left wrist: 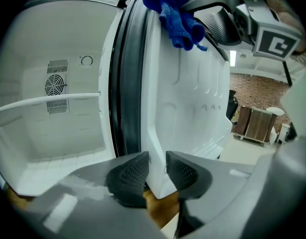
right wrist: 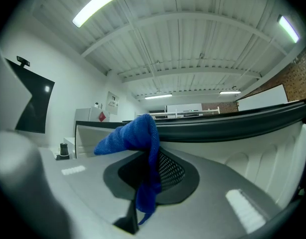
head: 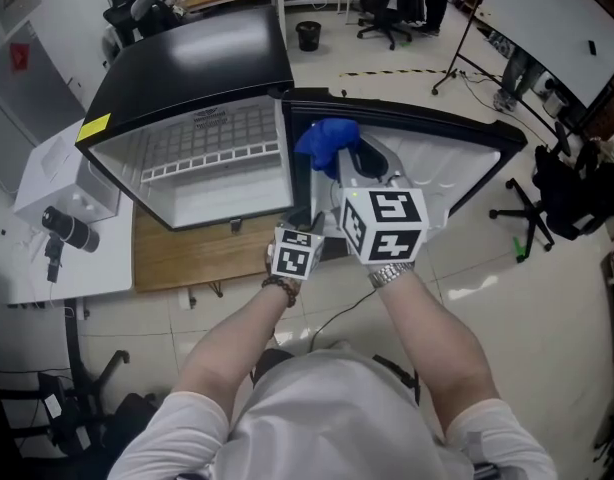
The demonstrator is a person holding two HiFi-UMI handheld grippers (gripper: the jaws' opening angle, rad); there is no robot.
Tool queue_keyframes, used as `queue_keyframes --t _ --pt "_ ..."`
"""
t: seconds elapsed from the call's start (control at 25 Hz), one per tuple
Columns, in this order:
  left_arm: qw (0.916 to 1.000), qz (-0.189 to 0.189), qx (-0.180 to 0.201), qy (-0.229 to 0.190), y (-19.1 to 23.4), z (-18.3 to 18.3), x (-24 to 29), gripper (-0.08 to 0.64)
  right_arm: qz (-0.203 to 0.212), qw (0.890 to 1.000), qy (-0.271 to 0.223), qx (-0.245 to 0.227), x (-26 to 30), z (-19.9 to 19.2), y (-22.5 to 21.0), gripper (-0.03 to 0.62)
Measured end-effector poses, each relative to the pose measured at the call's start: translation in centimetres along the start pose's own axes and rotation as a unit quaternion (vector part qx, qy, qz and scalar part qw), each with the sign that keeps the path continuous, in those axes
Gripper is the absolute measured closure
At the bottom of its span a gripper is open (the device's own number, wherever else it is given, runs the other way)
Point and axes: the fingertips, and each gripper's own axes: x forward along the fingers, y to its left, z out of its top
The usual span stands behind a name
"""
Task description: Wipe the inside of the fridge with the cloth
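A small black fridge (head: 187, 63) stands on a wooden board, its door (head: 457, 168) swung open to the right. My left gripper (head: 312, 220) sits at the door's near bottom corner. In the left gripper view its jaws (left wrist: 157, 171) straddle the white door edge (left wrist: 193, 98), with both pads against it. My right gripper (head: 352, 158) is shut on a blue cloth (head: 327, 143) held up near the hinge side. The cloth (right wrist: 135, 136) droops between the right gripper's jaws (right wrist: 150, 171), and the cloth (left wrist: 178, 14) also hangs at the door's top. The white interior (left wrist: 58, 128) holds a wire shelf (left wrist: 43, 101).
The wooden board (head: 202, 253) lies under the fridge. A white box (head: 62, 183) with a black cylindrical device stands to the left. Office chairs (head: 547, 198) and a stand surround the tiled floor at the right. A black bin (head: 308, 35) sits behind.
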Motion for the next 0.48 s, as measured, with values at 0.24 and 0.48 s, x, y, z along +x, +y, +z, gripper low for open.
queue_keyframes --t 0.24,0.48 --pt "1.0 -0.001 0.0 0.0 -0.6 0.2 0.5 0.449 -0.025 1.0 0.0 0.007 -1.3 -0.4 -3.3 0.557" --pt "1.0 -0.001 -0.001 -0.002 -0.1 0.0 0.0 0.449 -0.054 0.999 -0.003 -0.001 -2.9 -0.5 -5.8 0.557"
